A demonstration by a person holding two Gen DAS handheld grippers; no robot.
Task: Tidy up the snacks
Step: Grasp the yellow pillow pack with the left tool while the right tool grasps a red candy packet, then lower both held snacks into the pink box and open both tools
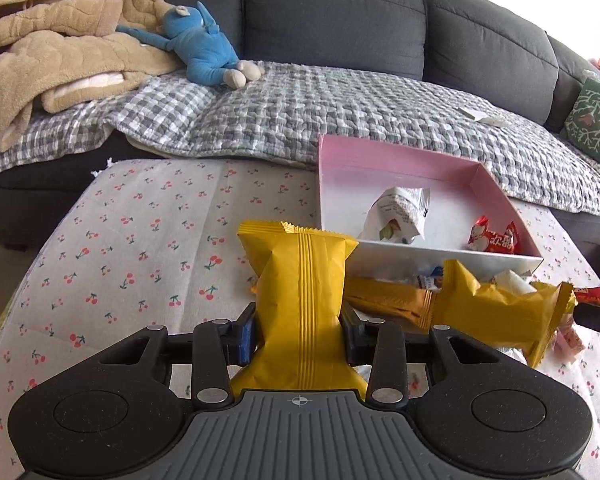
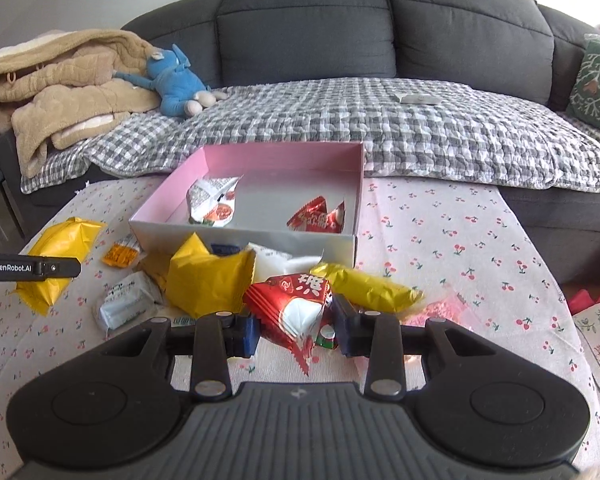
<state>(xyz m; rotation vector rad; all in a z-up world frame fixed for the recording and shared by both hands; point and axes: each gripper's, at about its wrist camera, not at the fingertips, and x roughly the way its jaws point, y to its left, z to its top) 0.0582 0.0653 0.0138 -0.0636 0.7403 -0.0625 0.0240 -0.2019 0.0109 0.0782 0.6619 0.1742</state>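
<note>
Clamped in the left claw (image 1: 298, 338), a yellow snack bag (image 1: 300, 300) stood toward twelve o'clock; the right claw (image 2: 294, 330) gripped a red packet (image 2: 292, 306), pink box (image 2: 260, 160) beyond at twelve.

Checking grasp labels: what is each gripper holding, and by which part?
Left gripper pinches a yellow snack packet across its lower middle. Right gripper pinches a red snack packet near its lower end.
</note>
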